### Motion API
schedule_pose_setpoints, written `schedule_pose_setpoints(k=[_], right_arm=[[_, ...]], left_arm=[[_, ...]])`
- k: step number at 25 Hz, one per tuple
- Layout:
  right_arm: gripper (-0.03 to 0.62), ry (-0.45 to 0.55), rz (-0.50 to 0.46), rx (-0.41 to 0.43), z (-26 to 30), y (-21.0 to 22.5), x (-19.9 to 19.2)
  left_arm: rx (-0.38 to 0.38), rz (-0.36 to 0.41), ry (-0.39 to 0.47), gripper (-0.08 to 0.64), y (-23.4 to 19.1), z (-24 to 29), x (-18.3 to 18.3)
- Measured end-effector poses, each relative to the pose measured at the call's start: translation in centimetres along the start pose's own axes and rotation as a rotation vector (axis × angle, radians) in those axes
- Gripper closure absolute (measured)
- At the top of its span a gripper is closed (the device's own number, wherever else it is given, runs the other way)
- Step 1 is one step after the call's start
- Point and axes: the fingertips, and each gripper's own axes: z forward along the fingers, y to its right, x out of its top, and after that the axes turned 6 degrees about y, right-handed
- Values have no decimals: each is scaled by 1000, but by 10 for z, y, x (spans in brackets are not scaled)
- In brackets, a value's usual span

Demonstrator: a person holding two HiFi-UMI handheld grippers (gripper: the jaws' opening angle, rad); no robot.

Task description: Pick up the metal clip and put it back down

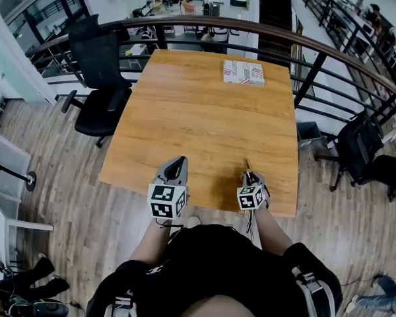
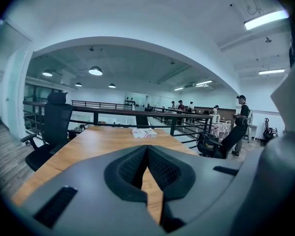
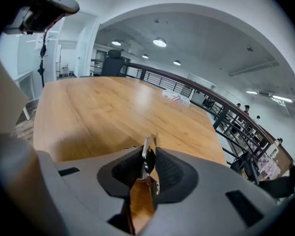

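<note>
My right gripper (image 3: pixel 150 155) is pinching the small silver metal clip (image 3: pixel 146 150). The dark ribbed pads press on its lower part, and its thin upper end pokes out past the tips toward 12 o'clock. I hold it low and edge-on like this so the free end leads and the pads stay clear of the wood when it goes down. From my head view the clip (image 1: pixel 247 166) sits over the near edge of the light wooden table (image 1: pixel 204 111), at about 5 o'clock on the tabletop. I cannot tell whether its tip touches the surface yet.

My left gripper (image 2: pixel 147 150) has its jaws pressed together at the tips with nothing between them. It is parked over the near edge at about 7 o'clock (image 1: pixel 177 162), out of the way, since this job needs one gripper only.

Both forearms reach forward from my body, roughly parallel. The right gripper is tipped nose-down toward the table and the left lies closer to level. The flat white-and-red printed box (image 1: pixel 243 72) at 1 o'clock on the far end is well apart from both and no obstacle. I judge the lift done and the set-down in hand. What it needs next is a gentle lowering before the pads part.
</note>
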Motion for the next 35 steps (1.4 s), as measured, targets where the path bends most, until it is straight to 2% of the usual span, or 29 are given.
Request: schedule_pose_setpoints(k=[5, 9, 11, 17, 19, 21, 22, 23, 26, 30, 35], right_arm=[[487, -37, -29, 38, -5, -17, -16], [389, -41, 98, 114, -6, -21, -17], [370, -4, 150, 115, -12, -16, -8], [368, 185, 209, 81, -36, 9, 48], [386, 260, 236, 63, -50, 24, 74], [445, 348, 266, 30, -71, 43, 102], [493, 396, 289, 7, -84, 54, 117], [570, 445, 319, -14, -98, 64, 130], [577, 572, 396, -61, -138, 93, 164], [578, 689, 406, -120, -182, 119, 190], [578, 726, 421, -141, -207, 129, 195]], left_arm=[[-13, -1, -2, 549, 3, 1, 2], [-32, -1, -5, 549, 12, 8, 0], [-44, 2, -6, 549, 17, 11, 0], [-83, 5, -2, 549, 26, 21, 3], [-103, 9, -1, 549, 33, 26, 4], [-120, 13, 1, 549, 40, 29, 6], [-128, 14, 2, 549, 44, 30, 7], [-135, 15, 3, 549, 47, 32, 8], [-158, 19, 5, 549, 55, 36, 11], [-183, 24, 8, 549, 65, 42, 16], [-213, 32, 9, 549, 77, 46, 16]])
